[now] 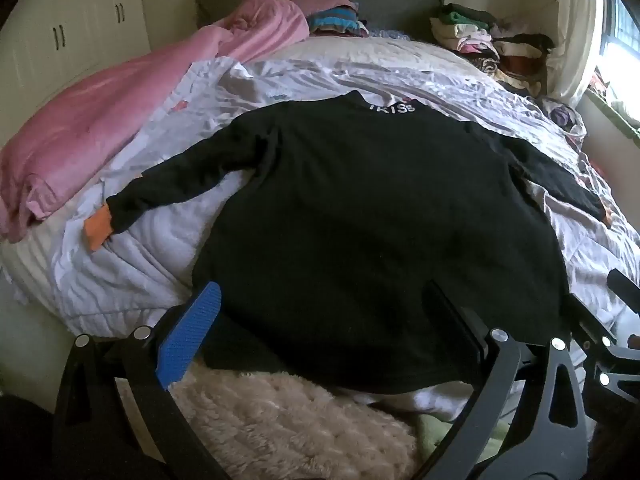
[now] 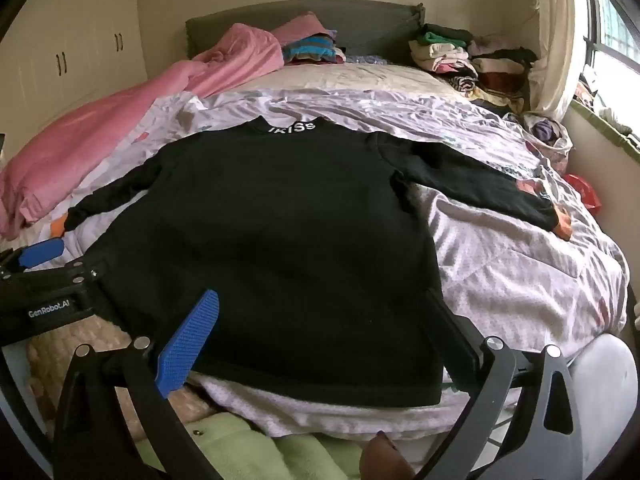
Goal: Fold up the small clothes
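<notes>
Shirt: black long-sleeved shirt (image 1: 360,208) lies spread flat on the bed (image 1: 140,264), just ahead of both grippers.
Left hand-held gripper (image 1: 320,320): jaws wide apart, empty.
Right hand-held gripper (image 2: 320,320): wide apart, empty.
Next, likely: pinch each hem corner squarely, both layers, before folding.

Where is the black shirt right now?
The black shirt lies flat in the middle of the bed, sleeves spread, with the pink blanket on its left.

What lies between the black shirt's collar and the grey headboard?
Between the black shirt collar and headboard: rumpled lilac sheet, then cream bedding; the right wrist view shows it.
</notes>
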A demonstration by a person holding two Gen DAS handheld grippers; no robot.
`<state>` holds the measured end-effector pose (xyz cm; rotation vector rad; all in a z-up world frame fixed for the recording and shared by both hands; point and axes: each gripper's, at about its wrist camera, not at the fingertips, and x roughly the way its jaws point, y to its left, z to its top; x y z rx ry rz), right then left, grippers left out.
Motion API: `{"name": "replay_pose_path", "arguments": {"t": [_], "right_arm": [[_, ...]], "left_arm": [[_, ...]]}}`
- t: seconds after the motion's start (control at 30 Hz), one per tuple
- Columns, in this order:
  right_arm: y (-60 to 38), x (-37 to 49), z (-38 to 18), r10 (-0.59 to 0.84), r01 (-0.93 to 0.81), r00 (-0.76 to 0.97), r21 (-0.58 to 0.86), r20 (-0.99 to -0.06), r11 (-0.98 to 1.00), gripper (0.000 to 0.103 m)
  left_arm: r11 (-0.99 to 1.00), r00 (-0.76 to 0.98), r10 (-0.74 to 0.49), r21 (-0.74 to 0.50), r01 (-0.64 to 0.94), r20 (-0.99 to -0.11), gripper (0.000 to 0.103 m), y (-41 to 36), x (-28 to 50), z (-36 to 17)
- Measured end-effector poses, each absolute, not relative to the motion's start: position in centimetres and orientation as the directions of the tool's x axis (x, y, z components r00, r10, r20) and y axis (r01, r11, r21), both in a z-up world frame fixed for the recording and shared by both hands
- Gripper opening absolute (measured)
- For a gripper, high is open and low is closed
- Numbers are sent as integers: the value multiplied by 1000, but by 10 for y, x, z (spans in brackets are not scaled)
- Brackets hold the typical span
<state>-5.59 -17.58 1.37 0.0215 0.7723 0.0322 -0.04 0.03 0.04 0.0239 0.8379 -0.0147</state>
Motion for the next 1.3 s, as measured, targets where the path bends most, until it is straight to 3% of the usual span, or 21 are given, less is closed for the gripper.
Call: {"name": "replay_pose_path", "arguments": {"t": [1.3], "right_arm": [[-173,-63,21,44,-28,743,36,-668,999,99]], "left_arm": [[1000,681,2,21,20,-732,94,0,-4,18]]}}
